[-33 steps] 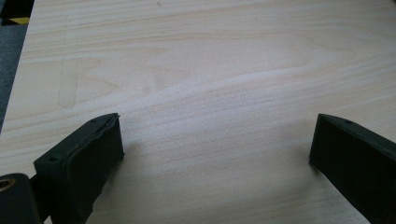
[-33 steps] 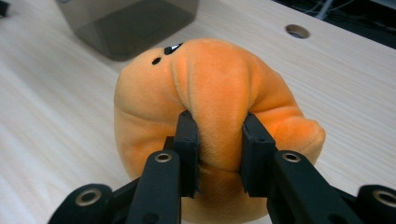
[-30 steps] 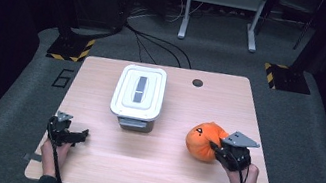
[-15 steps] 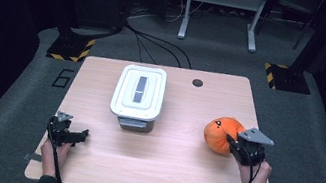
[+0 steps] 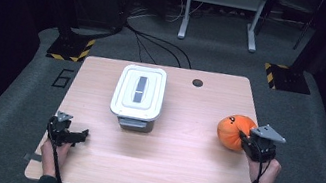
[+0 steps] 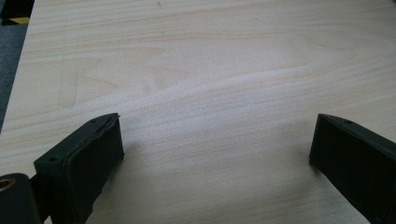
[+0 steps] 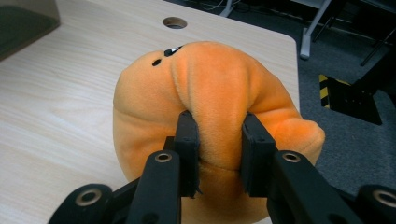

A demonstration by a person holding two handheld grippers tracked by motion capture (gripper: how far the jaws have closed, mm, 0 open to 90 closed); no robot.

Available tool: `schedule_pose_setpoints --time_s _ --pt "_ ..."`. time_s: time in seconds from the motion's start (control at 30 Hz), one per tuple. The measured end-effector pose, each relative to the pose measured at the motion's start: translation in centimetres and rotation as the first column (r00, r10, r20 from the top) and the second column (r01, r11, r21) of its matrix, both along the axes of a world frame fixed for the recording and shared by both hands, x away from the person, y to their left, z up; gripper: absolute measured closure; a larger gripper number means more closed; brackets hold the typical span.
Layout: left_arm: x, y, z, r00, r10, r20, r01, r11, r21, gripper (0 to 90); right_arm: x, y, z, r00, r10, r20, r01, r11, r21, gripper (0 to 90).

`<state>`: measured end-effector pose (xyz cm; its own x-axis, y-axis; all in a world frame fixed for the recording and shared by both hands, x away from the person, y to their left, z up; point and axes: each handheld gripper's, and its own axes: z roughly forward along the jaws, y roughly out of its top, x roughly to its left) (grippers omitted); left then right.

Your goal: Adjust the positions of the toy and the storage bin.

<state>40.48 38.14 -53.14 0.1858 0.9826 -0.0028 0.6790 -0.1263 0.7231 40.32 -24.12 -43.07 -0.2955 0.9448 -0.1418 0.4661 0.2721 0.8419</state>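
An orange plush toy (image 5: 233, 131) rests near the table's right edge. My right gripper (image 5: 247, 141) is shut on it; in the right gripper view its jaws pinch a fold of the plush toy (image 7: 219, 98) and the gripper (image 7: 219, 156) squeezes the fabric between its black pads. My left gripper (image 5: 79, 135) rests at the near left of the table, and the left gripper view shows that gripper (image 6: 212, 149) open over bare wood with nothing between its fingers.
A white lidded box (image 5: 139, 92) stands at the middle of the wooden table (image 5: 178, 165). A round cable hole (image 5: 197, 83) sits at the far edge. Dark floor with cables and stand bases surrounds the table.
My right gripper has carried the plush toy to the right, toward the table's right edge. The left gripper has stayed where it was.
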Motion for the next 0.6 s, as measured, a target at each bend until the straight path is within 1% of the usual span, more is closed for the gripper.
schedule_pose_setpoints --time_s 0.23,0.43,0.6 --pt "0.0 0.0 0.0 1.0000 0.000 0.000 0.000 1.0000 0.000 2.4 0.9 -0.9 0.0 0.9993 -0.038 0.008 0.038 0.999 0.014 71.8" --pt "0.0 0.0 0.0 1.0000 0.000 0.000 0.000 1.0000 0.000 2.4 1.6 -1.3 -0.2 0.9985 -0.053 0.010 0.053 0.998 0.025 71.6" --pt "0.0 0.0 0.0 1.0000 0.000 0.000 0.000 1.0000 0.000 2.4 2.4 -1.6 -0.8 0.9974 -0.072 -0.008 0.072 0.997 0.037 71.2"
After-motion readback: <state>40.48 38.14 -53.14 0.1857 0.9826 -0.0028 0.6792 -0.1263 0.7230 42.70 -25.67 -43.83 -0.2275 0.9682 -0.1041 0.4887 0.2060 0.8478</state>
